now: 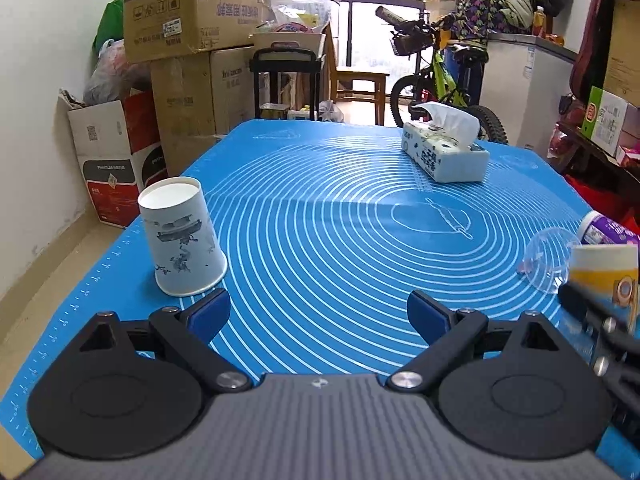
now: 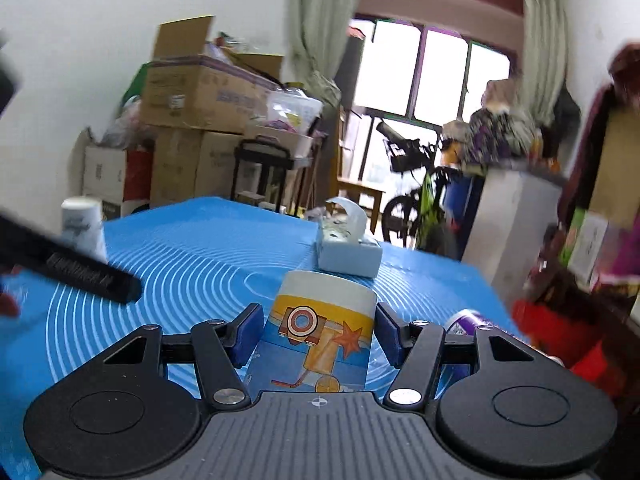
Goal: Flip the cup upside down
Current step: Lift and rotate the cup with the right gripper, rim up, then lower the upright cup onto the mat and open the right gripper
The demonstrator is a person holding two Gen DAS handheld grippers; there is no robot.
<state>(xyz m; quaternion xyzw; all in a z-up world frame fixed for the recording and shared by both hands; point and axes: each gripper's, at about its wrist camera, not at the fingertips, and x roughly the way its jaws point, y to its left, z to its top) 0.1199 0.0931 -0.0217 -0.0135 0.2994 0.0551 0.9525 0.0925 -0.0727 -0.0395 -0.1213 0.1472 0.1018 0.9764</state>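
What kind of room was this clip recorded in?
Most likely a spare room at home used for storage: stacked cardboard boxes stand against the wall, a bicycle is parked by the window, and the work surface is a table under a blue baking mat.

Inverted colourful cup (image 2: 320, 336) between fingers (image 2: 249, 332)

Left gripper (image 1: 319, 312) jaws wide apart; inverted white paper cup (image 1: 182, 236) just beside left jaw.

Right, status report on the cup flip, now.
Left tool open, empty. Right tool around colourful cup, base up. White paper cup already inverted on blue mat. Clear cup lies nearby.
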